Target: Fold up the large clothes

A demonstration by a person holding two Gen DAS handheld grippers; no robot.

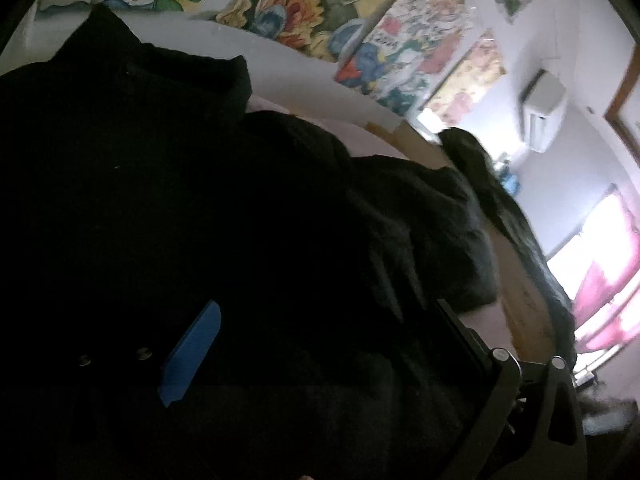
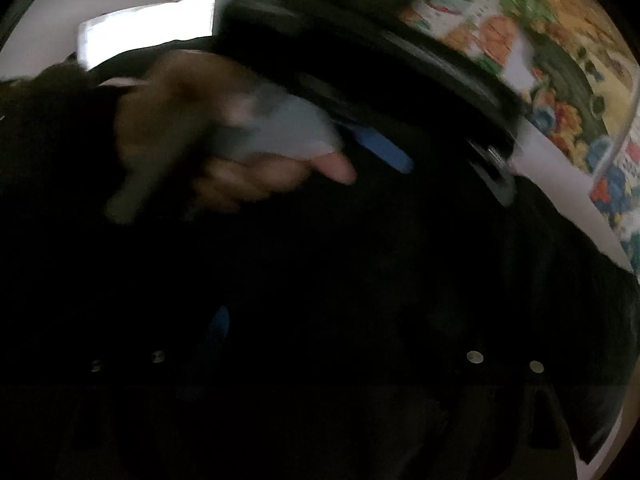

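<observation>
A large black garment (image 1: 160, 180) lies bunched on a pale surface and fills most of both views. In the left wrist view my left gripper (image 1: 328, 340) stands open just over the cloth, with one blue pad (image 1: 192, 352) on the left and the dark finger (image 1: 476, 340) far to the right. My right gripper (image 2: 344, 332) is open too, fingers wide apart low over the black garment (image 2: 360, 260), with a faint blue pad (image 2: 218, 328) showing. The dark hides whether cloth lies between the pads. A hand (image 2: 192, 136) holds the left gripper, whose blue pad (image 2: 384, 148) shows blurred.
Bright flower-printed sheets (image 1: 400, 40) hang on the wall behind the pale surface (image 1: 288, 64). An air conditioner (image 1: 544, 116) and a bright window with a pink curtain (image 1: 600, 280) are at the right. A wooden edge (image 1: 424, 140) borders the surface.
</observation>
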